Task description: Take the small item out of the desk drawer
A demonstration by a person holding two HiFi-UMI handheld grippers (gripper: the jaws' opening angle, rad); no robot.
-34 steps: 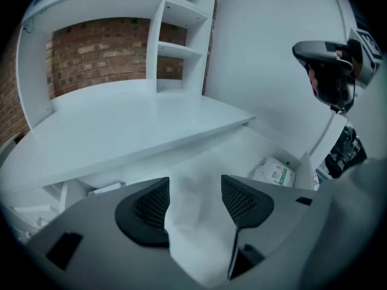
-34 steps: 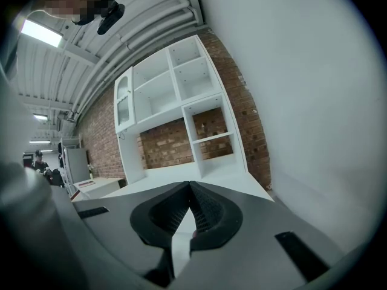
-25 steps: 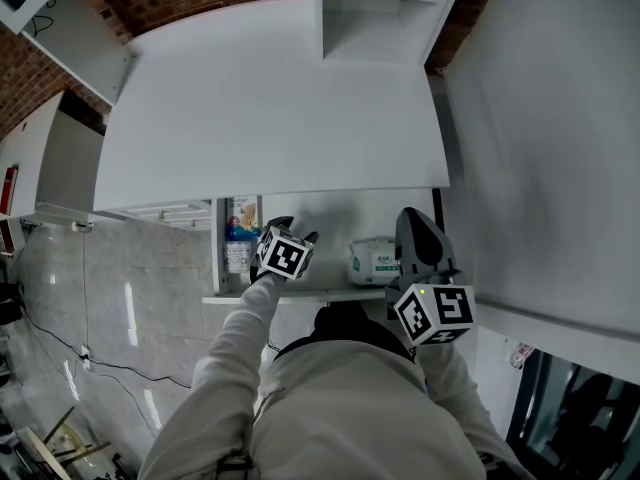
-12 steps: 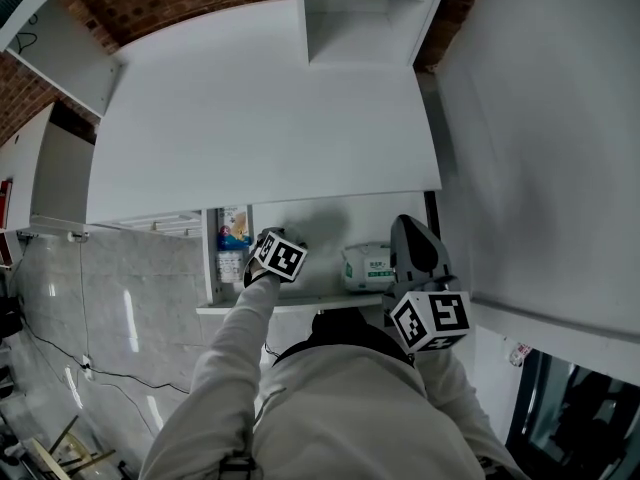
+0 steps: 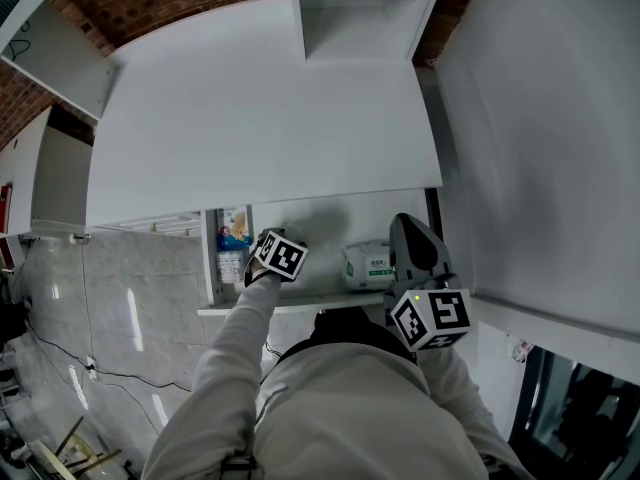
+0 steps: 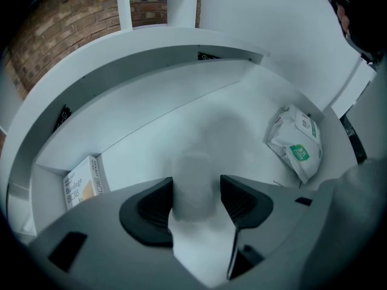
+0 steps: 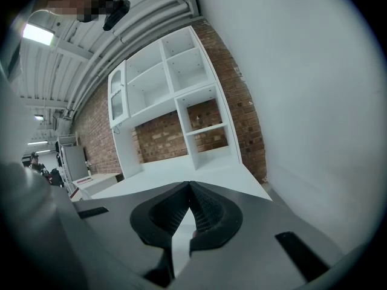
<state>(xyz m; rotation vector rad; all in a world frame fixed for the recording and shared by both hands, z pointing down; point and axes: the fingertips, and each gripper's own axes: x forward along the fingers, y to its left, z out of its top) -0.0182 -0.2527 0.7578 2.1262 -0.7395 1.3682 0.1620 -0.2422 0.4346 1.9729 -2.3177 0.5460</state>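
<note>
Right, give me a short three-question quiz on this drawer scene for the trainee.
1. True or false: the right gripper has its jaws wide apart.
2. What lies at the right of the open drawer? A) a white packet with a green label B) a red mug C) scissors
3. Which gripper reaches into the drawer with a pale small item between its jaws?
Key: 1 false, its jaws are together. 2 A. 3 the left gripper.
</note>
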